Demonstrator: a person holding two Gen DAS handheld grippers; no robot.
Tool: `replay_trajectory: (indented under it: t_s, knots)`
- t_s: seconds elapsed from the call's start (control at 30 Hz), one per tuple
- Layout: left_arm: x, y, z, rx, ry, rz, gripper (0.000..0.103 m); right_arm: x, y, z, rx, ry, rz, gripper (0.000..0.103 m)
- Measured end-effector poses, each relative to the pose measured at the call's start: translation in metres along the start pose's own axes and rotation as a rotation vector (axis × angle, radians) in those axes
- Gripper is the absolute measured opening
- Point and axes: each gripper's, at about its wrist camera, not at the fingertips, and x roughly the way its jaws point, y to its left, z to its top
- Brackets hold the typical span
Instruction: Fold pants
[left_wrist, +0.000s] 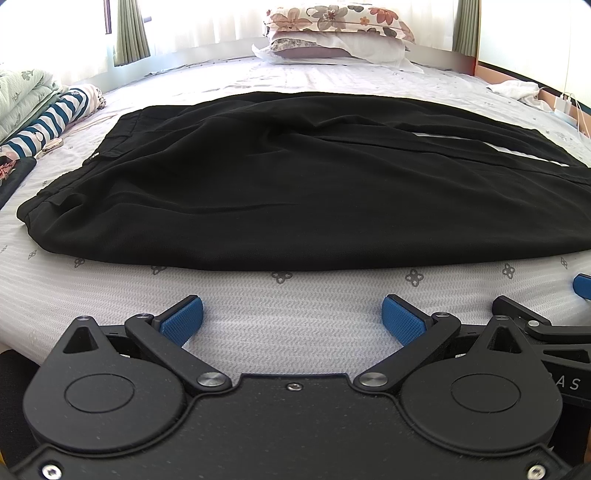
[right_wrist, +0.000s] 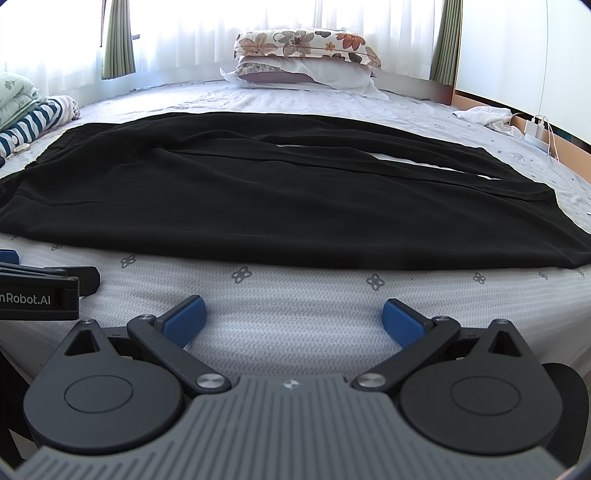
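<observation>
Black pants (left_wrist: 280, 192) lie flat across the bed, waistband at the left, legs running to the right with a strip of sheet showing between them. The same pants (right_wrist: 258, 199) fill the middle of the right wrist view, their hem ends at the right. My left gripper (left_wrist: 291, 314) is open over the near strip of sheet, just short of the pants' front edge, holding nothing. My right gripper (right_wrist: 293, 314) is open too, beside it on the right and equally short of the cloth. Part of the left gripper's body (right_wrist: 40, 291) shows at the left edge.
The bed sheet (left_wrist: 295, 291) is white with small grey flower marks. Stacked pillows (left_wrist: 332, 33) lie at the far end under curtained windows. Folded and striped clothes (left_wrist: 51, 114) pile up at the left. A white cloth (right_wrist: 484, 114) and a charger with cable (right_wrist: 535, 129) sit at the right.
</observation>
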Motion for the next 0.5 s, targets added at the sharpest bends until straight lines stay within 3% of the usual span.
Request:
replay_trajectory:
  t_s: [0.23, 0.33, 0.5]
  knots:
    - [-0.007, 0.005, -0.011, -0.03, -0.072, -0.007, 0.103, 0.002, -0.006, -0.004, -0.006, -0.06, -0.001, 0.103]
    - [-0.011, 0.01, -0.002, -0.017, -0.057, -0.018, 0.103, -0.006, -0.011, 0.0, -0.009, -0.036, 0.032, 0.103]
    - [-0.013, 0.055, 0.018, -0.177, -0.075, -0.032, 0.103, -0.011, -0.045, 0.015, 0.129, -0.046, 0.112, 0.103]
